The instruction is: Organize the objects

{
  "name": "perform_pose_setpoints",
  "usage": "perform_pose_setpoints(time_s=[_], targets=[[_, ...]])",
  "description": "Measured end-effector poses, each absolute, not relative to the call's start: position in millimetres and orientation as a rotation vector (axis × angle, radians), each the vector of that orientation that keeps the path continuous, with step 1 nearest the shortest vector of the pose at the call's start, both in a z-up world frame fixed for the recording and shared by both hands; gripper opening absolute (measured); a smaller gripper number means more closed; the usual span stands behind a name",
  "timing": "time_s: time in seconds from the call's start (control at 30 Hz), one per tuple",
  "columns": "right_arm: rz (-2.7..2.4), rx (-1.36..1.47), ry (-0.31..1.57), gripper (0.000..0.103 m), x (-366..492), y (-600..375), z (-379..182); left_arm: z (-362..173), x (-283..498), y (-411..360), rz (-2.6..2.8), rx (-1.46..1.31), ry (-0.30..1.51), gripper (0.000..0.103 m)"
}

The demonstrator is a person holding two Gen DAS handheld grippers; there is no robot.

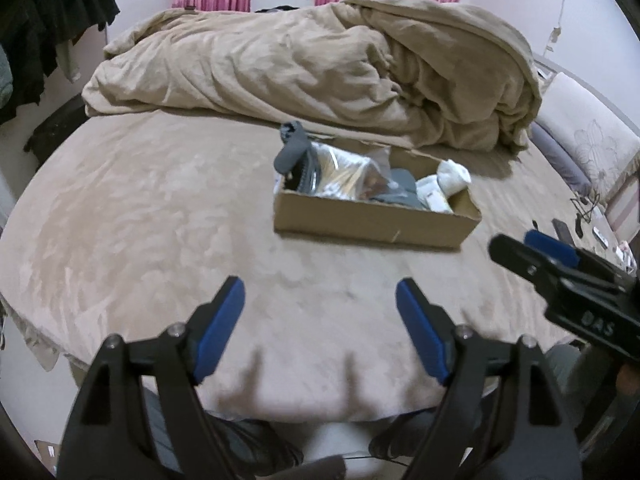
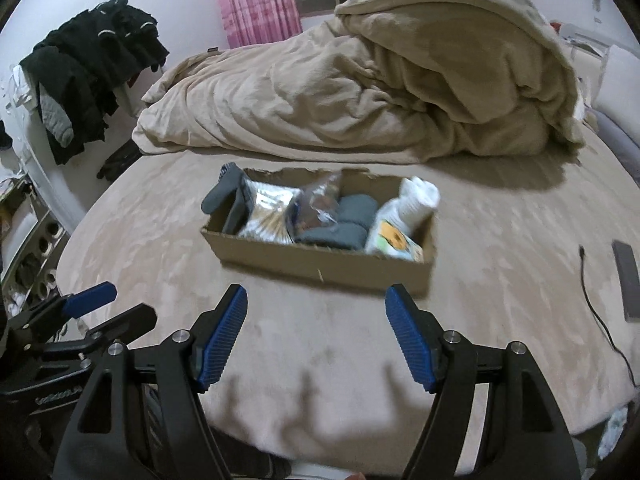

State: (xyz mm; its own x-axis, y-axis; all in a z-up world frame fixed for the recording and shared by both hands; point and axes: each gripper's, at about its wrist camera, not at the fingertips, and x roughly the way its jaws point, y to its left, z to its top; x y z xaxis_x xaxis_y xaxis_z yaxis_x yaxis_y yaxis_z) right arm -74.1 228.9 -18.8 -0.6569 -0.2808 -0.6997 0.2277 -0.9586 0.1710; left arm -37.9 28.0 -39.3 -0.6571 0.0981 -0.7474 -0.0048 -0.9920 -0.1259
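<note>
A shallow cardboard box (image 2: 320, 266) sits on the tan plush bed cover (image 2: 160, 248), out in the middle of the bed and ahead of both grippers. It is packed from end to end: at its left end a dark grey sock (image 2: 224, 196) pokes up and drapes over the rim, next to it lies a shiny clear packet of pale sticks (image 2: 268, 216), then a crinkled plastic bag with something brown inside (image 2: 318, 204), then folded grey cloth (image 2: 344, 224), and at the right end a white bottle with a yellow label (image 2: 394, 230) leaning with a white rolled sock (image 2: 420, 196) on top of it. In the left wrist view the same box (image 1: 372, 220) appears with the grey sock (image 1: 292, 146) at its far-left corner and the white sock (image 1: 452, 176) at the right. The left gripper (image 1: 320, 320) hangs above the near edge of the bed with its blue-padded jaws spread wide and nothing between them; the right gripper (image 2: 316, 328) is likewise spread wide and empty, well short of the box. Each gripper shows at the edge of the other's view, side by side. Behind the box a beige duvet (image 2: 360, 92) is heaped up. A black cable (image 2: 600, 312) and a dark flat phone-like slab (image 2: 628, 280) lie on the cover to the right. Dark clothes (image 2: 92, 76) hang at the left wall, and pink curtains (image 2: 256, 0) frame a window beyond.
</note>
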Motion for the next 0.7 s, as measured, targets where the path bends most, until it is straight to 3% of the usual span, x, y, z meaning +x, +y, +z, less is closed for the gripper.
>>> perform_pose_setpoints(time_s=[0.7], targets=[[-2.685, 1.045, -0.103, 0.075, -12.0, 259.0, -2.6, -20.5, 3.5, 53.0, 2.837, -1.200, -0.084, 0.081]])
